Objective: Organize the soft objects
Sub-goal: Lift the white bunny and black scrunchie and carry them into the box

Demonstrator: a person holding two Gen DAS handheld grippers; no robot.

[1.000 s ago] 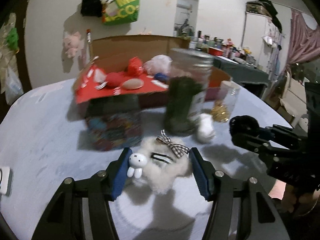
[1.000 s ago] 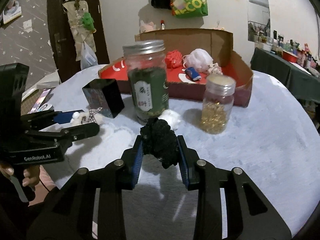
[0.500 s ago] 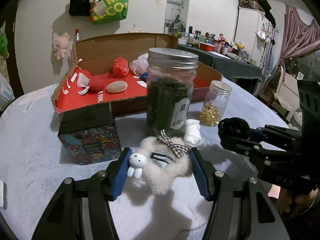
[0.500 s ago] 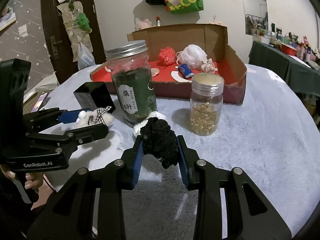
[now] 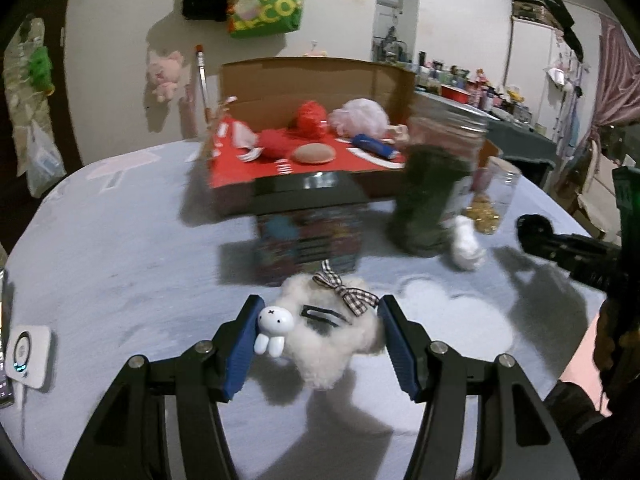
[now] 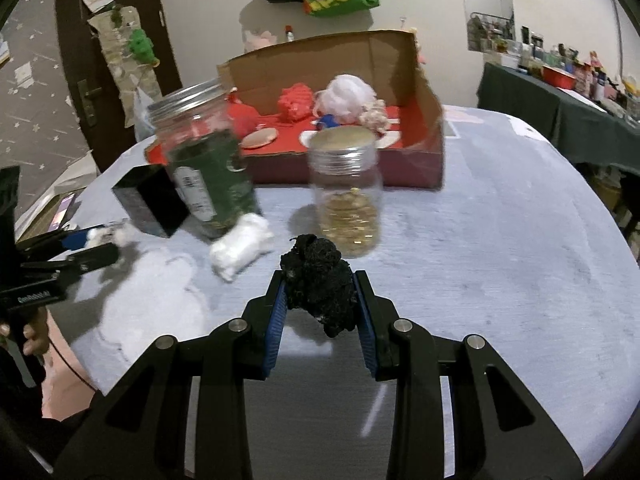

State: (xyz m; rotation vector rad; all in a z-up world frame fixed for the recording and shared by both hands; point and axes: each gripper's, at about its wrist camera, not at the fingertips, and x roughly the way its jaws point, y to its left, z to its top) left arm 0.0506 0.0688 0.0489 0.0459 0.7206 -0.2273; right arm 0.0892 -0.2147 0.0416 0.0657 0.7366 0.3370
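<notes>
Between both wrist views and the cardboard box (image 6: 424, 128) stand 2 jars, and that's the main hazard. Left gripper (image 5: 318, 334) is pinching the white fluffy hair clip (image 5: 332, 336), blue pads pressed into both sides, clip raised off the grey tablecloth (image 5: 120, 240); its bunny charm (image 5: 274, 330) hangs at the left pad and the checked bow (image 5: 346, 294) sticks up in front. Right gripper (image 6: 320, 298) is closed narrow on the black fuzzy scrunchie (image 6: 320, 284), also off the cloth. Both soft items look headed for the box, which already holds a red knit piece (image 6: 296, 102) and a pale mesh puff (image 6: 348, 94). Risks, my read: 1) the tall green-filled jar (image 6: 208, 176) and the small jar of gold beads (image 6: 348, 196) sit right in the right gripper's line to the box, so a low pass clips a lid and tips one; 2) the black patterned box (image 5: 308, 228) is just ahead of the left gripper, same issue; 3) the loose white plush (image 6: 242, 246) beside the tall jar could get dragged by a passing finger; 4) the scrunchie bulges below the pads, so the grip may be on fluff only and it could slip out; 5) the 2 grippers are near each other, so converging on the box risks a knock. Frames are motion-blurred, so clearances are hard to judge.
</notes>
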